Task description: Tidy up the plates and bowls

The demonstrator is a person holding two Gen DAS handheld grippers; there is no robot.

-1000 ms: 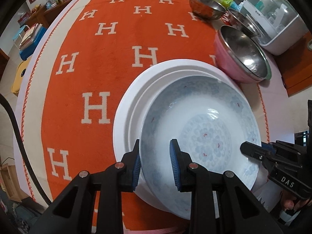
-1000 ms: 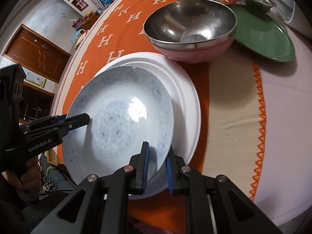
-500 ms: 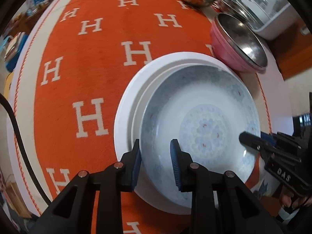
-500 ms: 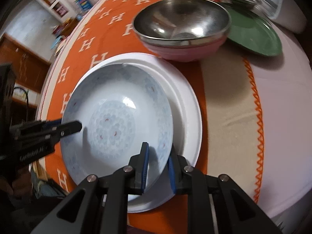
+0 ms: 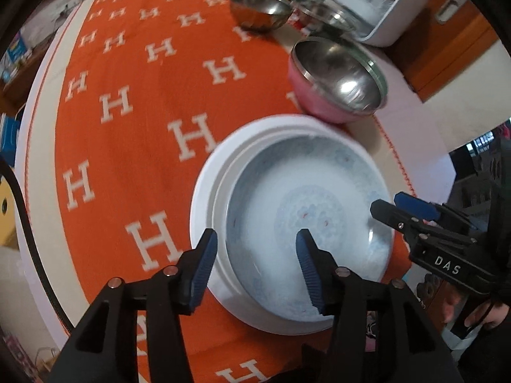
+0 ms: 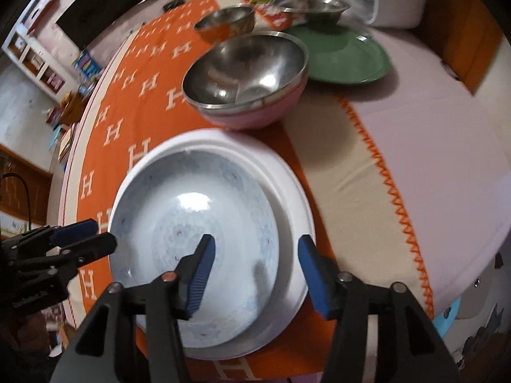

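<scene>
Orange cloth [image 5: 134, 146]; patterned plate [image 5: 306, 229] between opening jaws.

Two stacked pale plates [image 6: 198, 223] [image 6: 287, 198], three steel bowls [image 6: 246, 63] [image 6: 223, 22] [image 6: 309, 4], one green plate [image 6: 348, 57], two grippers [image 5: 255, 265] [image 6: 254, 266].

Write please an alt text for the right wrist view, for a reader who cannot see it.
A blue-patterned plate lies stacked in a larger white plate on an orange tablecloth, with the right gripper above its rim, fingers opening and off it. Behind stand a pink steel bowl and a green plate.
</scene>
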